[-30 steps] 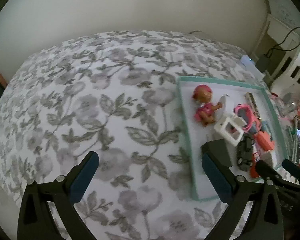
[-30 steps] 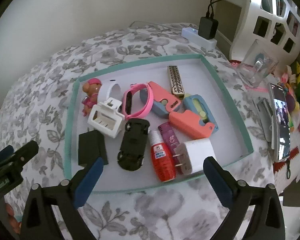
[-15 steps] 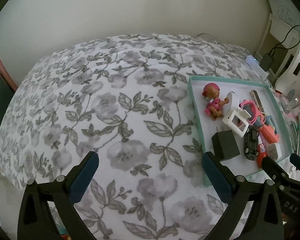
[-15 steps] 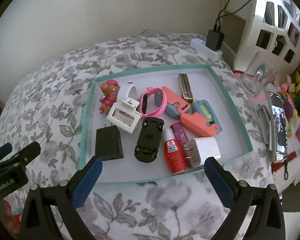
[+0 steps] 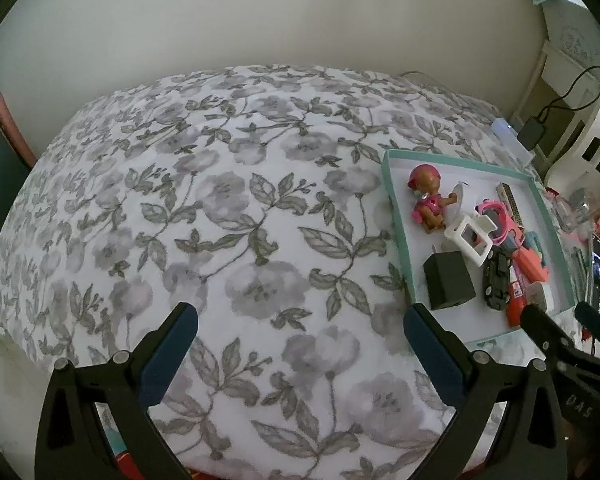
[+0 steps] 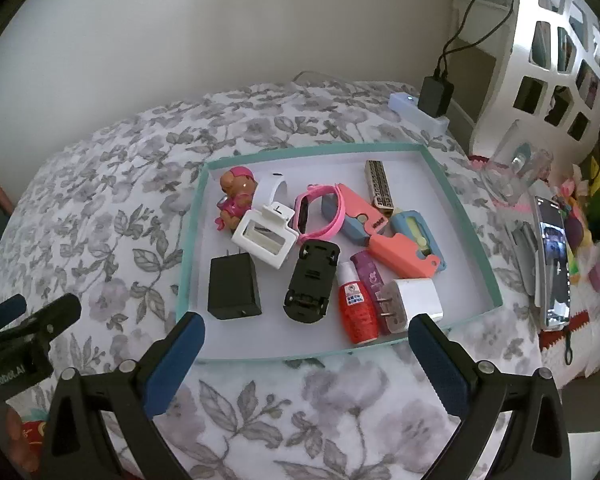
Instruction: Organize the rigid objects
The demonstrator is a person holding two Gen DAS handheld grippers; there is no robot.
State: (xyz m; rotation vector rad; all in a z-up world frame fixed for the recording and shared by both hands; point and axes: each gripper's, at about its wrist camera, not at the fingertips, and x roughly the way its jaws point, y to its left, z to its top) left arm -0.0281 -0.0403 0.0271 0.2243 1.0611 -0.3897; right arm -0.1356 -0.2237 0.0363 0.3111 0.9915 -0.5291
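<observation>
Both claws held wide open and empty above a floral bed; items seen piled in a teal tray.

The floral bed point(image 5: 228, 216) is covered by a grey-flower sheet. The teal tray point(image 6: 478, 240) is set on it, and everything else is placed relative to it. The left claw point(image 5: 300, 344) is hung off the tray's left side over bare sheet, jaws spread, nothing gripped. The right claw point(image 6: 306, 346) is held over the tray's near edge, jaws spread, nothing gripped. Inside the tray: black charger point(image 6: 234, 286) near-left, black toy car point(image 6: 310, 280) centre, white charger point(image 6: 414, 304) near-right, red bottle point(image 6: 356, 304) touching it, pink doll point(image 6: 236, 198) far-left.
</observation>
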